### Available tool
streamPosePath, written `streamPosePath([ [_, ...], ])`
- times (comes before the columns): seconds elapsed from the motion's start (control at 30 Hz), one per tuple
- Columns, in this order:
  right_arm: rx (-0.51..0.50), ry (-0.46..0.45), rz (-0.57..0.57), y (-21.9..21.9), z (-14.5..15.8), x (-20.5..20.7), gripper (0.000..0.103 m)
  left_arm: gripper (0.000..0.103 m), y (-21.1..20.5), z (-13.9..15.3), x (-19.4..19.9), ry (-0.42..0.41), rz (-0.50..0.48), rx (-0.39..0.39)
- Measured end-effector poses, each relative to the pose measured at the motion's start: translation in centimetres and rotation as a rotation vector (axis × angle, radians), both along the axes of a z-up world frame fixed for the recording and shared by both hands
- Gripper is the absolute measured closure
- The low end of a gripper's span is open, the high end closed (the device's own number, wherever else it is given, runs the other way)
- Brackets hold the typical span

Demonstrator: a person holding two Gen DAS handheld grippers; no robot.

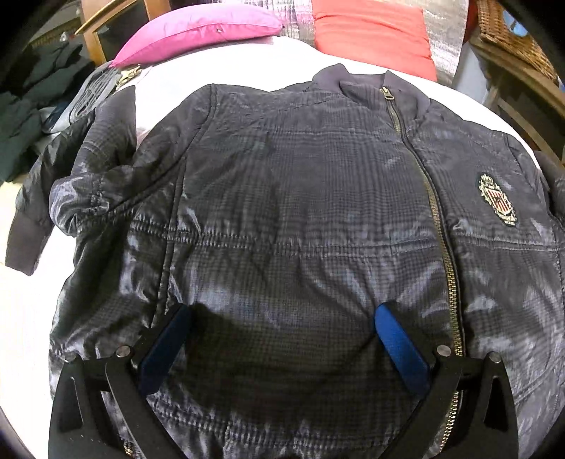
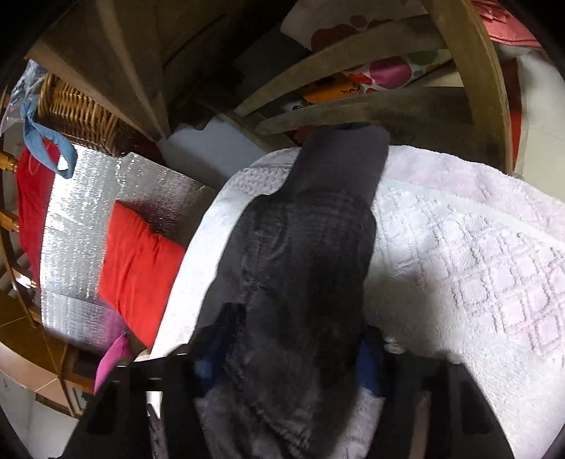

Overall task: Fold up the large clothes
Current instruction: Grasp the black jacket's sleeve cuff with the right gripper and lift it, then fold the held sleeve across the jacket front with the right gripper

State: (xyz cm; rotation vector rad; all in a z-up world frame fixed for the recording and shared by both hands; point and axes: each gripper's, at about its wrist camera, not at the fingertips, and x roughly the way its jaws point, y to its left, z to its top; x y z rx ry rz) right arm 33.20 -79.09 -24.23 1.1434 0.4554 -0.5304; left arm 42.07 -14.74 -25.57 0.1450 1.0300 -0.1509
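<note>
A dark checked zip-up jacket (image 1: 300, 197) lies front-up on a white cover, collar at the far side, with a crest badge (image 1: 496, 201) on its chest. Its left sleeve (image 1: 67, 166) is spread out to the left. My left gripper (image 1: 282, 317) is open just above the jacket's lower front, its blue pads either side of the fabric. In the right wrist view the other sleeve (image 2: 303, 275) runs away from me, its plain cuff (image 2: 346, 159) at the far end. My right gripper (image 2: 293, 339) has its jaws on both sides of this sleeve; whether they pinch it is unclear.
A pink cushion (image 1: 197, 31) and a red cushion (image 1: 374, 35) lie beyond the collar. A white textured towel (image 2: 459, 240) covers the surface. A wooden chair (image 2: 370, 91) and a wicker basket (image 2: 77, 113) stand close by. Dark clothes (image 1: 28, 102) pile at the left.
</note>
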Motion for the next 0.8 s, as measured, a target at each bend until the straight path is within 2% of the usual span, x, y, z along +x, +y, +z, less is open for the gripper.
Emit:
streamPosePath([
  [0.03, 0.005, -0.003, -0.001, 0.0, -0.2, 0.0, 0.069, 0.000, -0.1, -0.1, -0.6, -0.003, 0.001, -0.004],
  [0.13, 0.014, -0.035, 0.005, 0.2, -0.2, 0.2, 0.079, 0.000, 0.0, -0.1, -0.5, 0.006, -0.005, -0.008],
  [0.27, -0.039, -0.091, 0.047, 1.9, 2.4, 0.9, 0.084, 0.000, -0.2, 1.0, 0.8, 0.061, -0.021, 0.019],
  [0.4, -0.113, -0.144, 0.118, 5.6, 6.4, 2.4, 0.085, 0.000, -0.2, 2.3, 0.9, 0.005, -0.024, 0.069],
  [0.6, -0.200, -0.223, 0.319, 15.4, 12.2, 5.1, 0.085, 0.000, 2.8, 4.8, 1.3, -0.089, 0.055, 0.078],
  [0.7, -0.220, -0.254, 0.452, 21.9, 13.5, 5.9, 0.085, 0.000, 4.6, 5.8, 1.5, -0.141, 0.107, 0.096],
  [0.8, -0.221, -0.259, 0.608, 28.9, 13.5, 6.4, 0.085, 0.000, 6.7, 6.4, 2.1, -0.173, 0.155, 0.114],
])
